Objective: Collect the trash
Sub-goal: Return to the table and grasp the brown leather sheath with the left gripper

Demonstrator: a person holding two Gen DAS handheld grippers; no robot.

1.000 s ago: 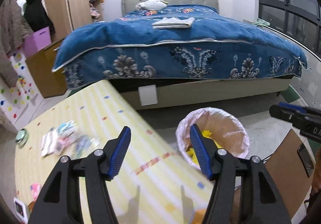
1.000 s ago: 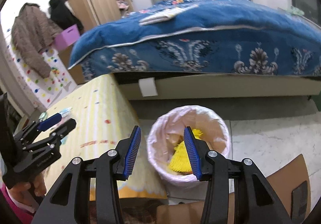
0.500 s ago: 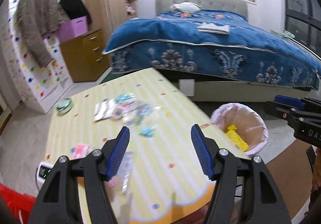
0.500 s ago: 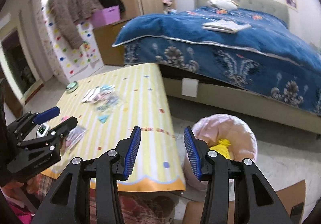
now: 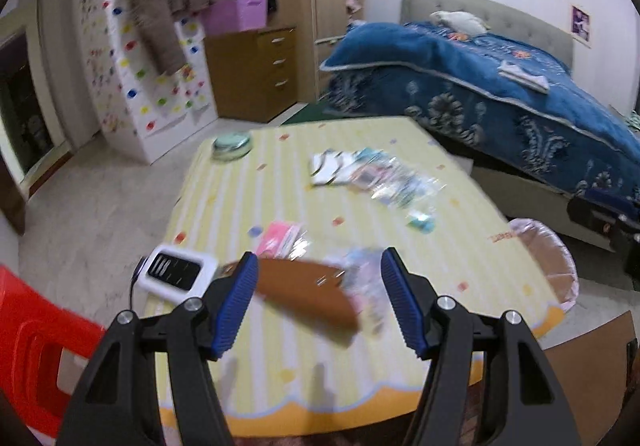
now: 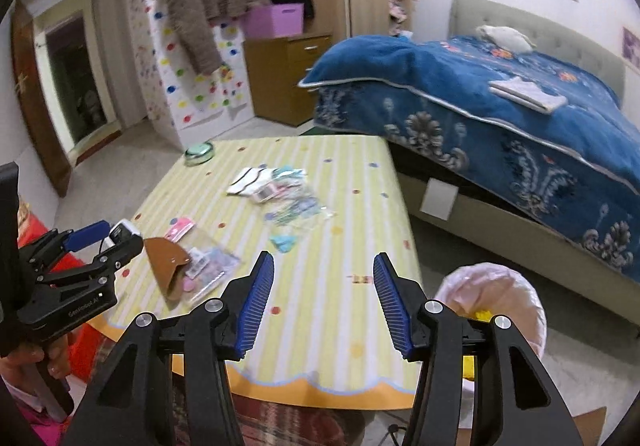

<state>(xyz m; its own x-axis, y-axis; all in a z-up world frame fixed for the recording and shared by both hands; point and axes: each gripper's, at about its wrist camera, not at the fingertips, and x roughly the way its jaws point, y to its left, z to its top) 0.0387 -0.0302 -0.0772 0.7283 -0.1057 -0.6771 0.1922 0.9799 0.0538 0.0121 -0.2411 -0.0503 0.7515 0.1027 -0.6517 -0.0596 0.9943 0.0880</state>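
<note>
Yellow striped surface (image 6: 328, 230) with coloured dots and an orange scalloped edge, filling the middle of both views. Trash on it: a brown flat leather-like flap (image 5: 308, 296) lying on a clear plastic bag of pastel pieces (image 6: 208, 270) at the near left of the surface; a pink wrapper (image 5: 280, 240) just beyond; a loose spread of white and turquoise wrappers (image 6: 280, 190) toward the centre; a small turquoise scrap (image 6: 284, 242) between the spread and the near edge. Also present, not judged trash: a round green glass dish (image 6: 199, 155) at the far left corner and a white-cased device with a dark screen (image 5: 178, 272) at the near left edge. Pink-lined waste bin (image 6: 496, 306) on the floor at lower right, beside the surface, with something yellow inside. Left gripper (image 5: 316, 302): jaws wide, nothing clamped; in its own view the brown flap shows between the blue fingers, slanting from upper left to lower right, though the right wrist view suggests the gripper is above and short of it, not touching. Right gripper (image 6: 324, 298): jaws opening, empty, aimed at bare stripes near the front edge. Judgement: the left gripper is nearer the flap and bag; the right is nearer the bin and the scrap.
</note>
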